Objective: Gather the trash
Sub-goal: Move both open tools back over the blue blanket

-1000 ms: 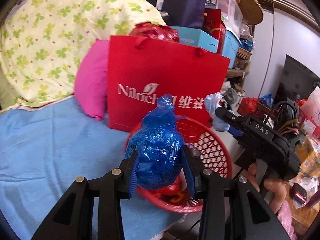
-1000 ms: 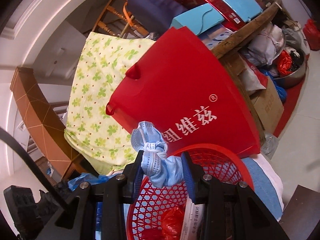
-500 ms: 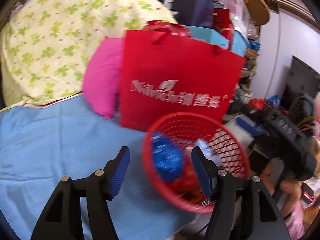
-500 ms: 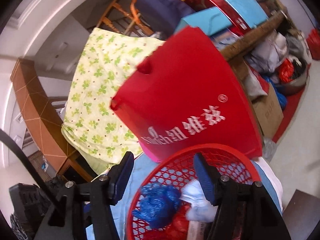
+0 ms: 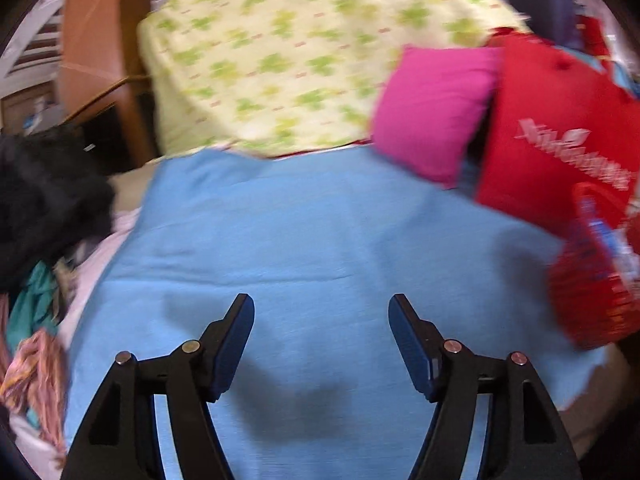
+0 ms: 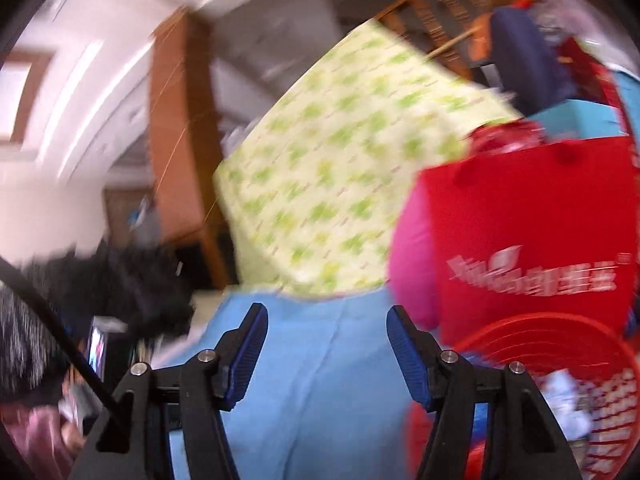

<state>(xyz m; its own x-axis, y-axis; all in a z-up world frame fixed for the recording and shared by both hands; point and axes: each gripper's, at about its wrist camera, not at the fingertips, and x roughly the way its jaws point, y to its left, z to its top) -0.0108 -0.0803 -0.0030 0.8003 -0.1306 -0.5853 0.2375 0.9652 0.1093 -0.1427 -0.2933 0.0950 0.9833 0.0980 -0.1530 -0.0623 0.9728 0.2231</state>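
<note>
With both the left gripper (image 5: 321, 338) and right gripper (image 6: 323, 346) spread wide and empty over the blue sheet (image 5: 320, 232), scan slowly for remaining trash (motion blurs both views), since the red mesh basket (image 6: 560, 364) at the bed's right edge holds crumpled scraps.

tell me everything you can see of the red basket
The red basket is a round, open-lattice tub that looks like plastic, standing upright on the blue cloth near its right edge. Directly behind it stands the red paper bag; whether they touch is unclear. Inside lie a whitish crumpled piece and something blue, blurred by motion. In the left wrist view only its left part shows. Neither hand-held gripper touches it.
</note>
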